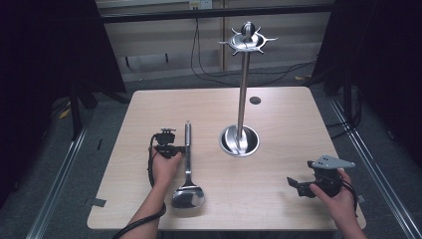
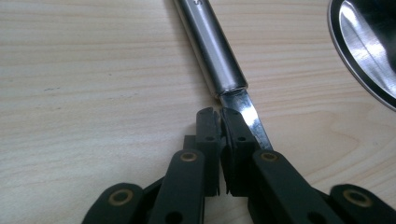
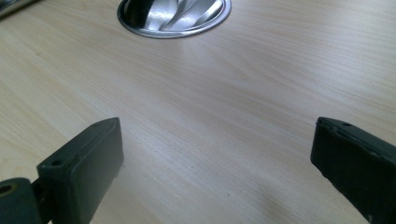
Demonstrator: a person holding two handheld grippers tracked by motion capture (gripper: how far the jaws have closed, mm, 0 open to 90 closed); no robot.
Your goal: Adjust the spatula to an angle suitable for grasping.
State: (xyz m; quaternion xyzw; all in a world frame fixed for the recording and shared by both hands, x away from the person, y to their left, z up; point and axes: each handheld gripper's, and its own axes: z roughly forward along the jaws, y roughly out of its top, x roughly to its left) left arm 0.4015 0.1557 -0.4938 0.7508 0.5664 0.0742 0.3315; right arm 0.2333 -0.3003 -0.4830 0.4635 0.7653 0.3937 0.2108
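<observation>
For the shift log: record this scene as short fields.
tool: steel spatula flat on table, blade toward the person
left hand-held gripper: jaws shut beside the spatula's flat neck, no grip visible
right hand-held gripper: open, nothing between jaws, over bare wood
stand: utensil rack upright, hooks bare
</observation>
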